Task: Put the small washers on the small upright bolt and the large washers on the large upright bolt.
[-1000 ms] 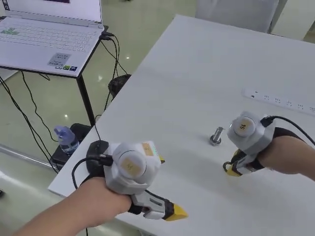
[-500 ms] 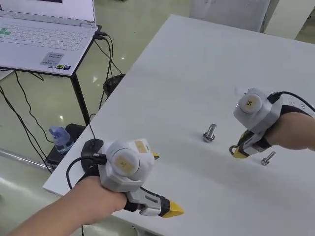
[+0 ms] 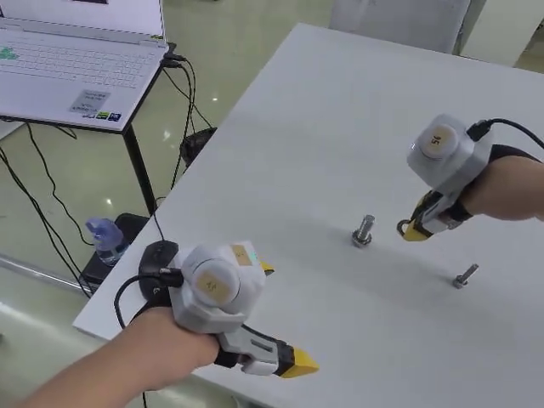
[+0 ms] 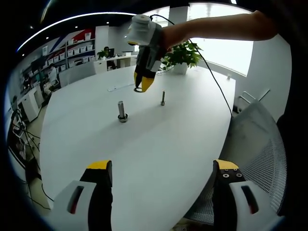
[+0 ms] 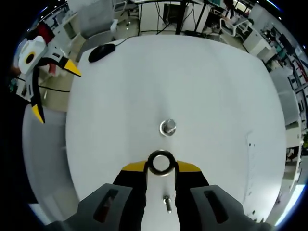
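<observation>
The right gripper (image 5: pixel 160 166), its yellow-tipped jaws closed down onto a flat silver metal washer (image 5: pixel 149 162), holds that ring by its edge so that the hole stays clear between the tips. In the right gripper view the washer hangs above the white tabletop (image 3: pixel 340 127), apart from it and a little short of the thick upright steel bolt (image 5: pixel 168 127); the thin upright steel bolt (image 5: pixel 167 202) stands on the near side, between the jaw bodies. The ring is kept level, most likely so it can drop straight over a shaft, and the line from it towards the thicker bolt suggests that this is a large washer bound for that one, though its size cannot be told for certain. Both bolts look bare, so the task seems to be at its start. The left gripper (image 3: pixel 283 318) is held out near the table's edge, well apart from the bolts, with its jaws spread wide and nothing between them, apparently parked there to leave the other one room. The next move calls for centring the hole over the bolt's top before lowering; an off-centre drop could let the washer catch or slide away.
</observation>
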